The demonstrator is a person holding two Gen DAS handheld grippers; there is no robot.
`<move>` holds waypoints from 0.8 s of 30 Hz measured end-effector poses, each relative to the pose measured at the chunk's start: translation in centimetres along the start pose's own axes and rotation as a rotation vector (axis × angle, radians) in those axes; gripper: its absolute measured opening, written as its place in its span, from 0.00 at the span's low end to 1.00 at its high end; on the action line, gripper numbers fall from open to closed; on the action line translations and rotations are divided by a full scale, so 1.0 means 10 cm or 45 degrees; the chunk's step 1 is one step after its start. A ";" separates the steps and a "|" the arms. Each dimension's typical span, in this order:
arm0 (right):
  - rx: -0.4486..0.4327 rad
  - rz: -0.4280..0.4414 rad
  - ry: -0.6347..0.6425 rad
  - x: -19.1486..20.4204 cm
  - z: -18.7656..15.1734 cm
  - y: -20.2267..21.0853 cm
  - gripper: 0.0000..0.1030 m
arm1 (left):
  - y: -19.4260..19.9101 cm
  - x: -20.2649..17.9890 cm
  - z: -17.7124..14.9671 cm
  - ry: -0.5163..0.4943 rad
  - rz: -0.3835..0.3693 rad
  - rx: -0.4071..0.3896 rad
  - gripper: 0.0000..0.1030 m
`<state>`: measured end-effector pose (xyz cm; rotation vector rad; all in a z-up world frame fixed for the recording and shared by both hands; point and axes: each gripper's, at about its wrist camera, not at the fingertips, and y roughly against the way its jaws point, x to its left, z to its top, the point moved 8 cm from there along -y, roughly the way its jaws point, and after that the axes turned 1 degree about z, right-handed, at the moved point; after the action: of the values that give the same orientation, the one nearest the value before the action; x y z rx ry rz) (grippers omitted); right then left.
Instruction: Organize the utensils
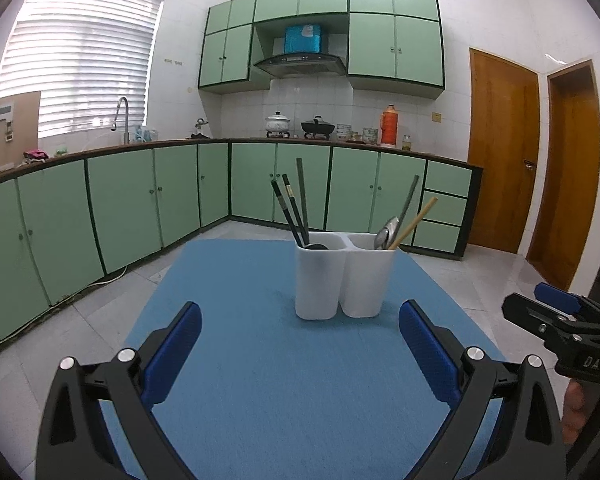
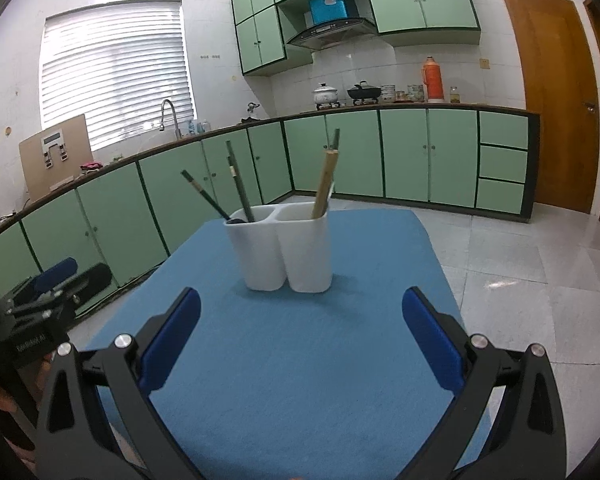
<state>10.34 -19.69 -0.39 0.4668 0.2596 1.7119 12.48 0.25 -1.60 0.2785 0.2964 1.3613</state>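
Two grippers, both yours, hang empty with jaws spread wide over the blue mat [image 1: 236,360]: left gripper [image 1: 300,344], right gripper [image 2: 301,334]. At 12 o'clock stands the white twin-cup holder [image 1: 342,280]; dark chopsticks [image 1: 294,208] fill its left cup, spoon [image 1: 386,233] and bamboo stick [image 1: 414,222] its right.

White two-compartment holder [image 1: 342,280] stands upright on the blue desk [image 1: 240,360], ahead of the left jaws and slightly right of their centreline; ahead of the right jaws, slightly left. Left compartment: three dark chopsticks [image 1: 296,204] leaning left, plus a black rounded item at the rim. Right compartment: metal spoon [image 1: 387,233], bowl up, a grey stick and a bamboo chopstick [image 1: 414,222], leaning right.
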 end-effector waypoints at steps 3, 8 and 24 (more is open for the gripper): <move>-0.006 0.006 0.014 0.07 0.03 0.06 0.95 | 0.07 -0.02 0.00 0.002 0.004 0.001 0.94; -0.018 0.009 0.032 0.12 0.10 0.14 0.95 | 0.17 -0.06 0.05 -0.002 0.004 -0.013 0.94; -0.028 0.005 0.086 0.22 0.21 0.22 0.95 | 0.25 -0.09 0.14 -0.011 0.011 -0.022 0.94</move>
<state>8.99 -18.17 2.75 0.3938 0.2887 1.7346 10.52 -0.25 0.66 0.2716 0.2766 1.3701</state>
